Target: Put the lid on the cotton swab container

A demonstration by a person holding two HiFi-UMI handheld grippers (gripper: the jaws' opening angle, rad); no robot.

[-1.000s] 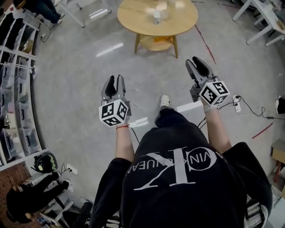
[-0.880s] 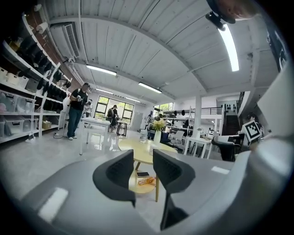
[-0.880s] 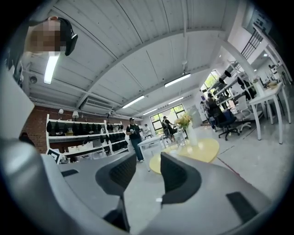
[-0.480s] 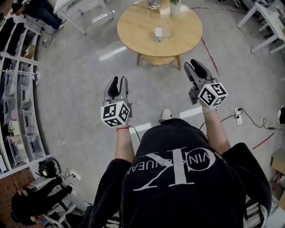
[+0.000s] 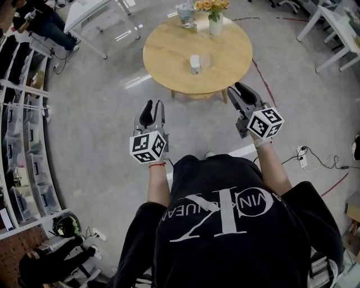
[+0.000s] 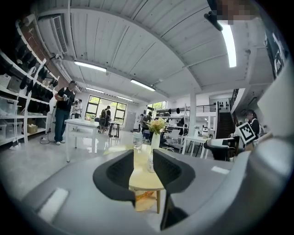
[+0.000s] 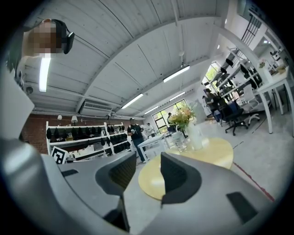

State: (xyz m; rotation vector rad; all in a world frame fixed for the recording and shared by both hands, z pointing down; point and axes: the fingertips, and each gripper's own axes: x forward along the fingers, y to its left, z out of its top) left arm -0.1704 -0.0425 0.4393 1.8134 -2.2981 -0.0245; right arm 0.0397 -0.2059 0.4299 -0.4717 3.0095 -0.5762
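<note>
Both grippers are held in the air on the near side of the round worktop (image 5: 163, 56), touching nothing. The left gripper (image 5: 151, 106) and right gripper (image 5: 241, 90) both have jaws apart with nothing between them. The swab container (image 5: 194, 63) stands upright near the worktop's middle with a clear piece (image 5: 206, 59) just beside it, too small to tell if it's the lid; the vase (image 5: 216, 23) and glass (image 5: 186, 15) sit at the far edge.
</note>
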